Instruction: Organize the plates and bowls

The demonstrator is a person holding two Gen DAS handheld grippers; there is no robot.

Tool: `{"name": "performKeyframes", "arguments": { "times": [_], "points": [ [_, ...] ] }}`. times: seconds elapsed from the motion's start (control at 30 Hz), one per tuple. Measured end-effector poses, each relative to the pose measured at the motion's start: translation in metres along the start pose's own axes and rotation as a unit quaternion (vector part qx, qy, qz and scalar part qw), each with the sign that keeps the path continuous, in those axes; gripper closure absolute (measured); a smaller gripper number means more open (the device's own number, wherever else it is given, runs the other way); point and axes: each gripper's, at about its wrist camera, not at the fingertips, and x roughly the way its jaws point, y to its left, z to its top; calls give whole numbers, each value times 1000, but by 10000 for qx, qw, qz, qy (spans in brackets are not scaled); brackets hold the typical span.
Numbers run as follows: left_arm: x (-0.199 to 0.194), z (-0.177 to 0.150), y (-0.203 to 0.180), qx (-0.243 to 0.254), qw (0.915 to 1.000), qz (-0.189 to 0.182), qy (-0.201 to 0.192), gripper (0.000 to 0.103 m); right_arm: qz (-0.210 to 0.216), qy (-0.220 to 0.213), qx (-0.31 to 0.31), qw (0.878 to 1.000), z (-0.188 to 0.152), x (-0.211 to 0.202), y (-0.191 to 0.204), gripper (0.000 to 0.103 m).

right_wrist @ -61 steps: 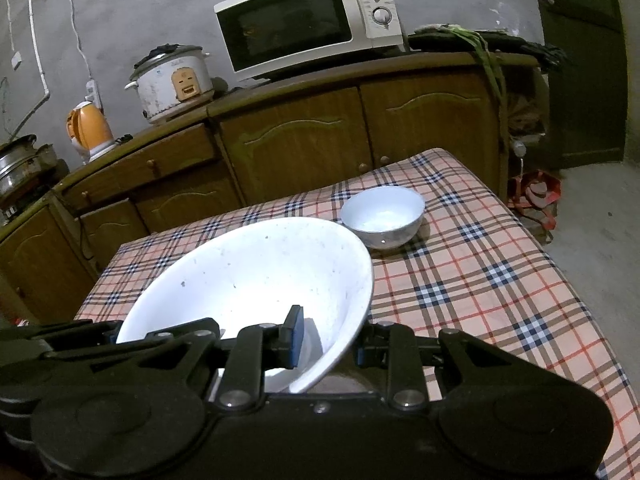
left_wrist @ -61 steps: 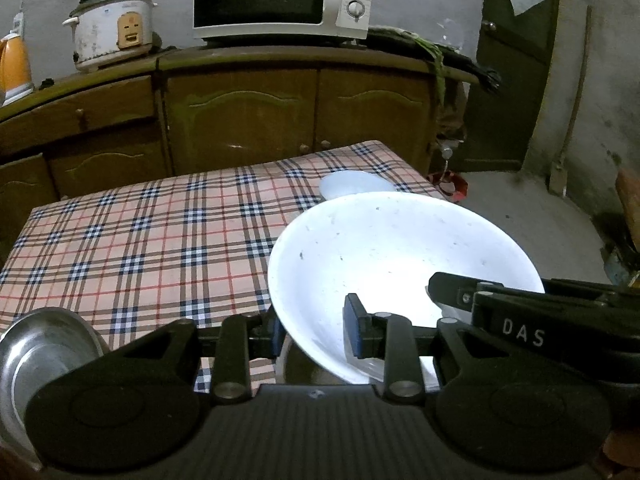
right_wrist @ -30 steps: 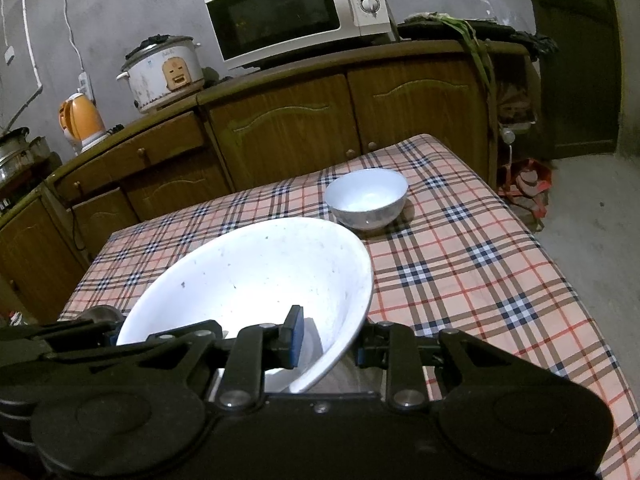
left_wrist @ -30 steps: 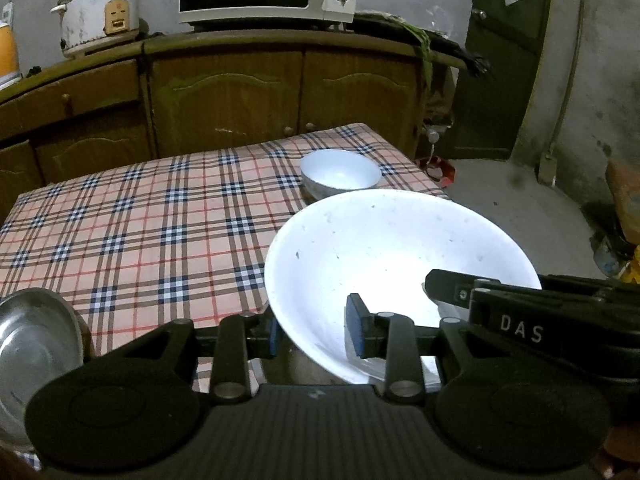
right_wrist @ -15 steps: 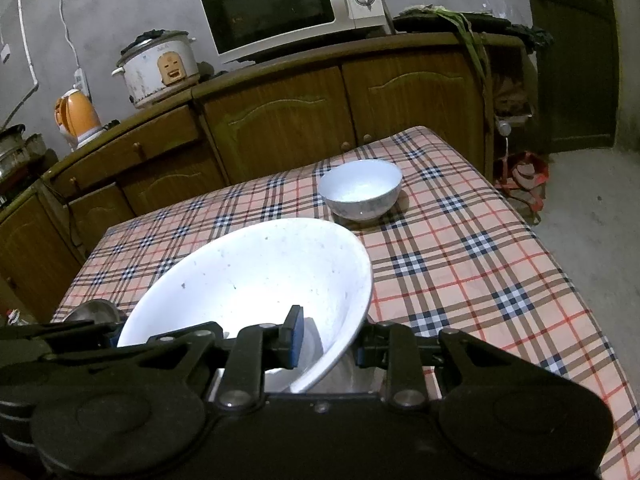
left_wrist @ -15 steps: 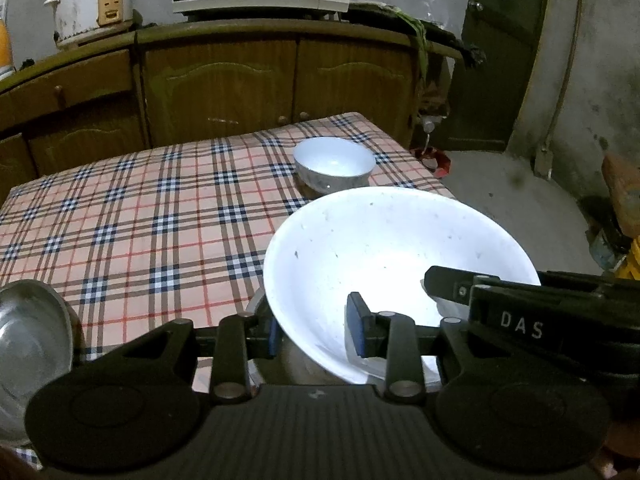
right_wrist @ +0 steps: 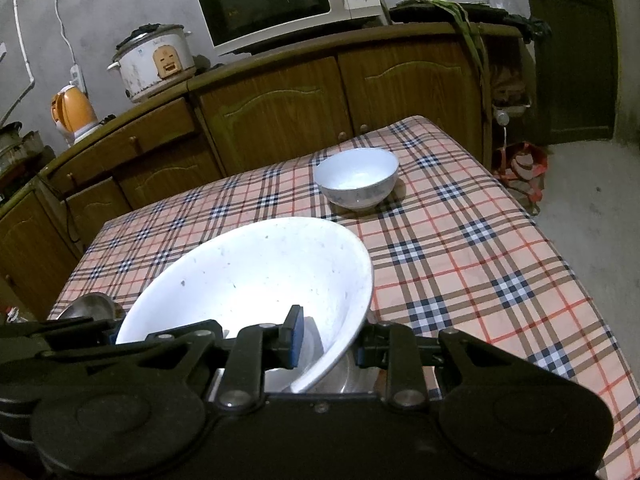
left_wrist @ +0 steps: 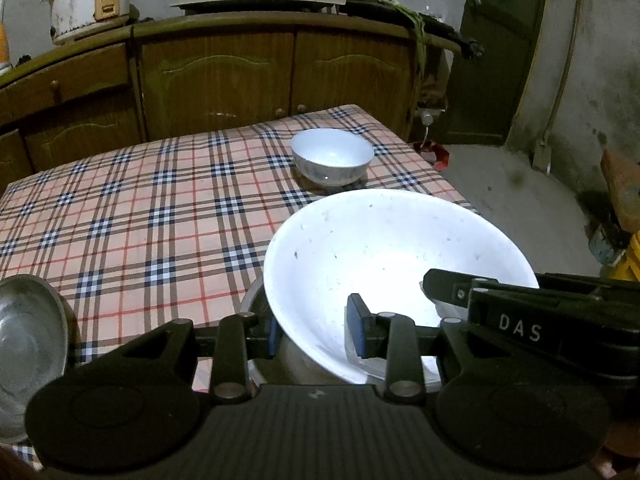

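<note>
At the far left, a dull round steel dish (left_wrist: 28, 344) lies on the desk (left_wrist: 132, 216), which wears a pink, navy and red checked cloth. The left tool (left_wrist: 314, 332) is clamped on the left side of a large white shallow bowl (left_wrist: 384, 276), one pad inside, one outside. The bowl sits tilted above a metal pot (left_wrist: 256, 312). The right tool (right_wrist: 328, 342) pinches the bowl's right side likewise. Beyond it, near the desk's far right corner, stands a small white porcelain bowl (right_wrist: 356, 178), well apart.
</note>
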Motion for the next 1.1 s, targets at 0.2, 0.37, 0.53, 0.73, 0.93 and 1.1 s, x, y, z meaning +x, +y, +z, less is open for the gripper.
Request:
{"name": "performKeyframes", "arguments": {
  "times": [0.2, 0.37, 0.53, 0.73, 0.93, 1.1],
  "points": [
    [3, -3, 2, -4, 10000, -46, 64, 70, 6, 86, 55, 9999, -4, 4, -2, 72],
    [6, -4, 3, 7, 9999, -32, 101, 70, -11, 138, 48, 9999, -8, 7, -1, 71],
    [8, -6, 4, 0, 9999, -30, 142, 70, -10, 181, 62, 9998, -10, 10, -1, 71],
    [11, -8, 5, -6, 9998, -30, 209, 69, -15, 247, 69, 9997, -13, 14, -1, 72],
    [16, -13, 9, -8, 9995, -4, 314, 68, -17, 354, 55, 9994, -19, 20, -1, 71],
    [20, -17, 11, -6, 9992, 21, 404, 68, -28, 439, 50, 9990, -22, 25, 0, 72]
  ]
}}
